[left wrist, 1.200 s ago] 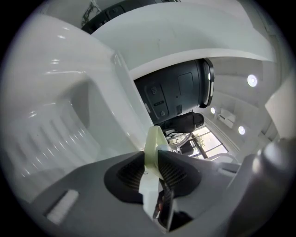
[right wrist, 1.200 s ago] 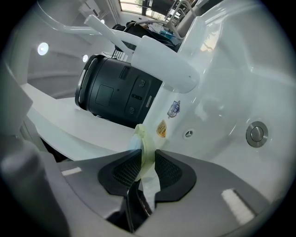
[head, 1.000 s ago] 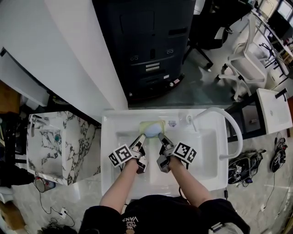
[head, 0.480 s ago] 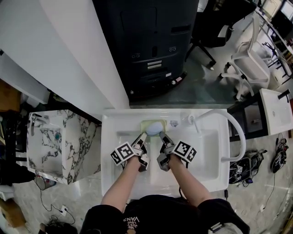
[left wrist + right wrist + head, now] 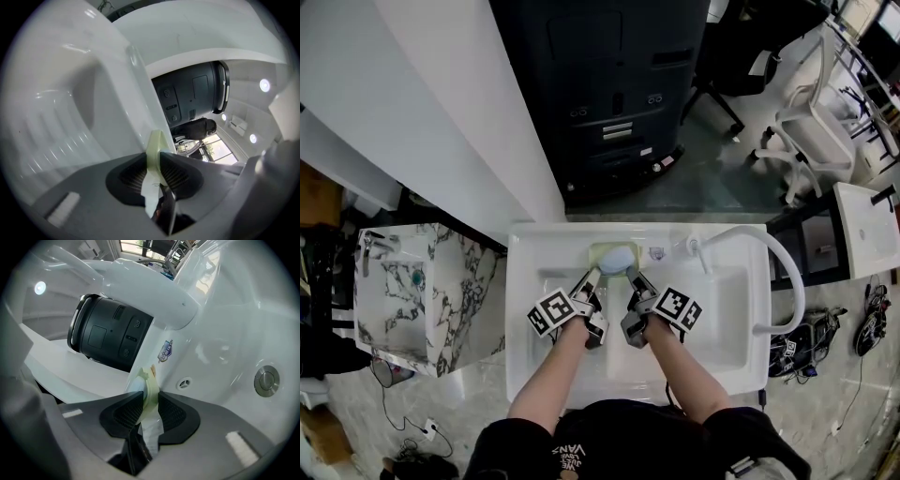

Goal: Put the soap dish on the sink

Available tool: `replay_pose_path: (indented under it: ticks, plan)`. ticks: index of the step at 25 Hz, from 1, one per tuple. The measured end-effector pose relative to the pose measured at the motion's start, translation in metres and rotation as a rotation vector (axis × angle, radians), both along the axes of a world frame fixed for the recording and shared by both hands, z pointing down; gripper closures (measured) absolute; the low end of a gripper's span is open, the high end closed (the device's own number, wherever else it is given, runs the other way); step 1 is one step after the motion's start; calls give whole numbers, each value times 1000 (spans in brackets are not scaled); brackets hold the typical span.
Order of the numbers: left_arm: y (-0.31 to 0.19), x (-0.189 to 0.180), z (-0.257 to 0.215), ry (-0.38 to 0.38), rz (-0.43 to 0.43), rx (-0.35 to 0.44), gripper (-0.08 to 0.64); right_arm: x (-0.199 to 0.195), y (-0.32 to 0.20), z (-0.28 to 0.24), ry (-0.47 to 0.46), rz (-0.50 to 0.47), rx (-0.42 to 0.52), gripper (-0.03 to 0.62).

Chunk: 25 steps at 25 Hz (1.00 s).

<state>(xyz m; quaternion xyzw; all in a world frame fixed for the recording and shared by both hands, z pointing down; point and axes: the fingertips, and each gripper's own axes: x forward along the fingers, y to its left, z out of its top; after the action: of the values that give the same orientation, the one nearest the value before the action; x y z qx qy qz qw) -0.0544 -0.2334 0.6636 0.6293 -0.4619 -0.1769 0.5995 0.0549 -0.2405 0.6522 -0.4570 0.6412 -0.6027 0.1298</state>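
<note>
Left tongs (image 5: 592, 279) and right tongs (image 5: 635, 278) are clamping the soap dish (image 5: 615, 257) rim at the sink (image 5: 525, 246) back ledge; likely only release is remaining.

Basin of sink (image 5: 521, 309) is lying open right of right gripper (image 5: 635, 278) and left of left gripper (image 5: 594, 277). Between them, soap dish (image 5: 616, 258), clamped by both, is filling the gap. Over right rim, faucet (image 5: 748, 229) is arching.

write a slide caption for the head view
The left tongs and right tongs pinch a pale green soap dish holding blue soap at the back ledge of a white sink.
</note>
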Motion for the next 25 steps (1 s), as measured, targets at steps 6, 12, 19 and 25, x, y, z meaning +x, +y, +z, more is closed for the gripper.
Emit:
replay_pose_path:
  ticks: [6,12,19,25]
  plan:
    - [0,1,-1,-6,8,12,420,0,1,-2,15,-7,11,501]
    - [-1,0,0,15,-7,4,422,7,9,-4,67,-20,24,483]
    - [-1,-1,1,25,-19,1,422,11,33,0,201,-113,40,488]
    - [-2,1,-3,32,-18,14,420,-7,42,-1,224,-173,56,562]
